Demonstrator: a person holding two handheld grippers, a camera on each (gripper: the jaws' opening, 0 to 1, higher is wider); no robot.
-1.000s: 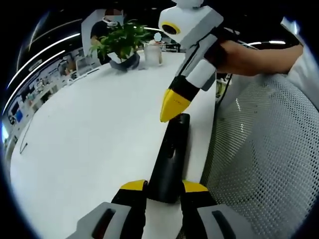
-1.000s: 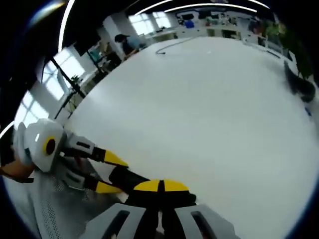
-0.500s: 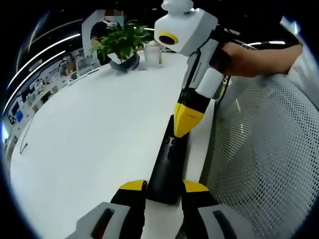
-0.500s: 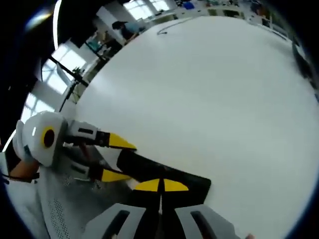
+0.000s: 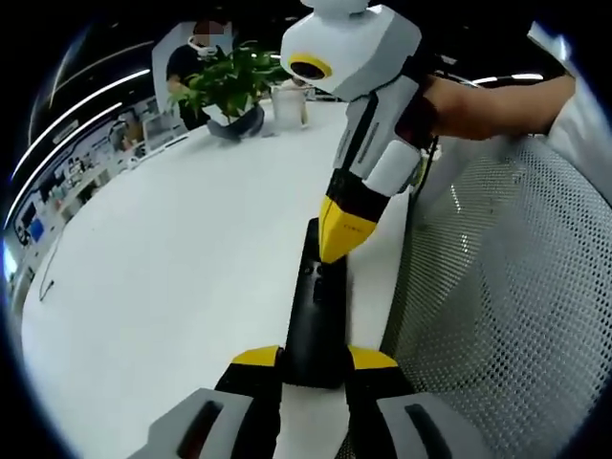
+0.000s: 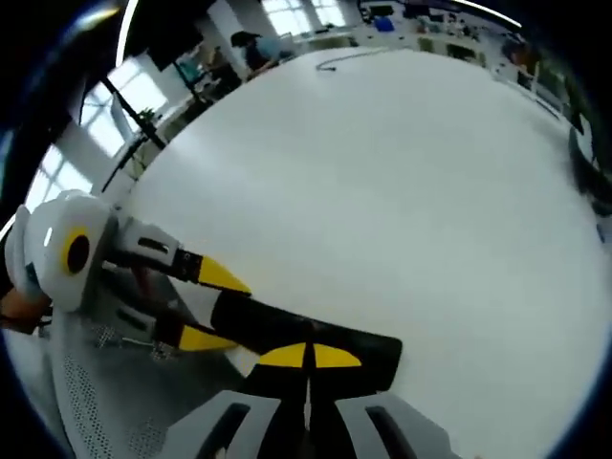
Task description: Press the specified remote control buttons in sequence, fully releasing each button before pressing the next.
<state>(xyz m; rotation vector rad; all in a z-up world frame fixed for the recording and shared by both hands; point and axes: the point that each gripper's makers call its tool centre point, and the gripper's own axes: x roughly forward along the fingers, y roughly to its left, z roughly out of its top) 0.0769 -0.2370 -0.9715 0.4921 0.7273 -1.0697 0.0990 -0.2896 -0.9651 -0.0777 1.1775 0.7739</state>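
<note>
A long black remote (image 5: 316,306) lies on the white table (image 5: 172,249) near its right edge. My left gripper (image 5: 314,360) is shut on the remote's near end, one yellow tip on each side. My right gripper (image 5: 338,237) comes down from the upper right, jaws shut, its yellow tip touching the remote's upper half. In the right gripper view, the right gripper (image 6: 306,356) has its closed yellow tips on top of the remote (image 6: 335,337), and the left gripper (image 6: 208,308) holds the remote's far end from the left.
A potted plant (image 5: 225,81) and a white cup (image 5: 290,103) stand at the table's far end. A mesh chair (image 5: 497,287) is close against the table's right edge. A hand (image 5: 478,100) holds the right gripper. A thin cable (image 6: 335,62) lies far across the table.
The right gripper's shut tip came down from above the remote's far end onto its face, then shifted slightly along it. The left gripper kept its hold.
</note>
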